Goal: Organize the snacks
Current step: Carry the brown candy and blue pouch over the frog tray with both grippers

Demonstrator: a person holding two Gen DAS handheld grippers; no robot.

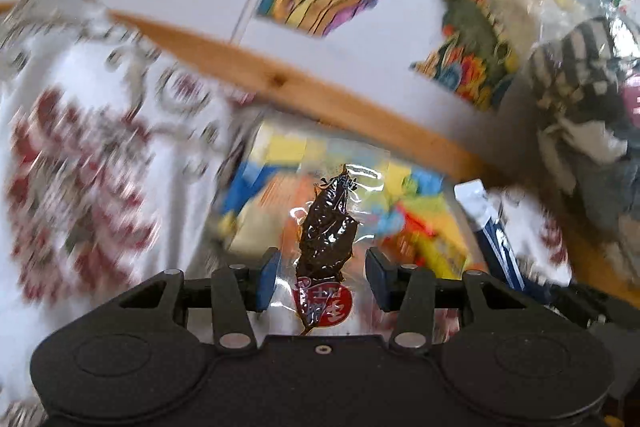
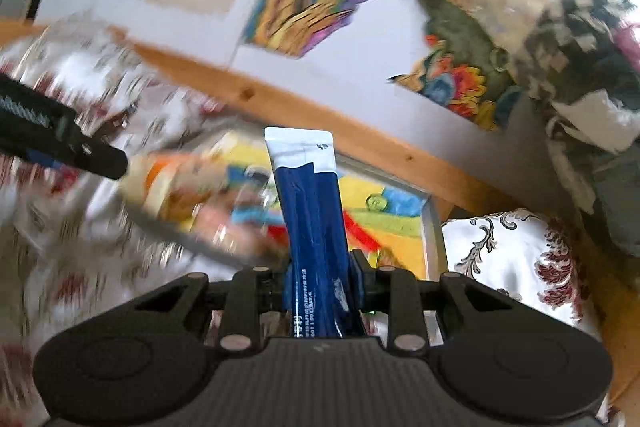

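Clear plastic packet of dark dried snack (image 1: 326, 227): lying lower centre of the left wrist view, long axis running straight ahead between the parted jaws of the left gripper (image 1: 322, 277); pads flanking it, contact not discernible. Navy stick sachet (image 2: 316, 227): standing upright at centre, right gripper (image 2: 320, 279) clamping its lower half. Both are hovering over a colourful tray (image 2: 434, 227); blur is obscuring what it holds.

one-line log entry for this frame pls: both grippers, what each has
left gripper: open around clear packet of dark snack | right gripper: shut on blue stick sachet | scene: motion-blurred
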